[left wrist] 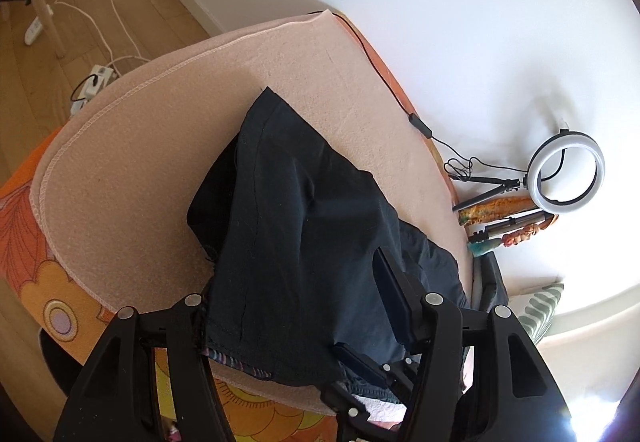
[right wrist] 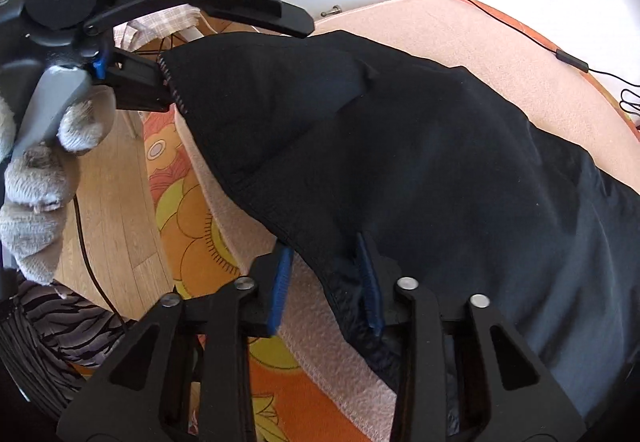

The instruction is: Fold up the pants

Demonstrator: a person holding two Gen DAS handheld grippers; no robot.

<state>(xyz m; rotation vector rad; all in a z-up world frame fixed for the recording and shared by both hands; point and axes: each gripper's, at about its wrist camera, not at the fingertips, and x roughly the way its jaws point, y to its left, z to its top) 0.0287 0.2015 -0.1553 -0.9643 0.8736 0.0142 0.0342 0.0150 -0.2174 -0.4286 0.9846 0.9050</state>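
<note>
Here the right gripper (right wrist: 326,290) stands over the near edge of the black pants (right wrist: 420,145), its blue-padded fingers (right wrist: 280,282) set to either side of a fold of hem; the cloth lies between the jaws, which are spread, with a gap showing at the left pad, so the pinch looks not yet made. The placing suggests a bid for a second corner, so that the edge can be lifted evenly.

Up and to the left in the same view, the left gripper (right wrist: 164,81) clamps the far corner of the garment, stitched hem pinched between its pads and raised off the surface. A gloved hand (right wrist: 44,181) squeezes its grey handle. In the left wrist view the cloth drapes down from that gripper (left wrist: 300,326) like a tent, which fits a corner held high to keep the layer taut.

The pants lie across a pink felt mat (left wrist: 132,169) spread over an orange flowered sheet (right wrist: 192,234), probably to give a plain, flat folding surface. Farther out, against the white wall, a ring light (left wrist: 568,169) on a small tripod lies beside some coloured bundles, well clear of the work. Cables and a power strip (left wrist: 94,81) trail on the wooden floor.
</note>
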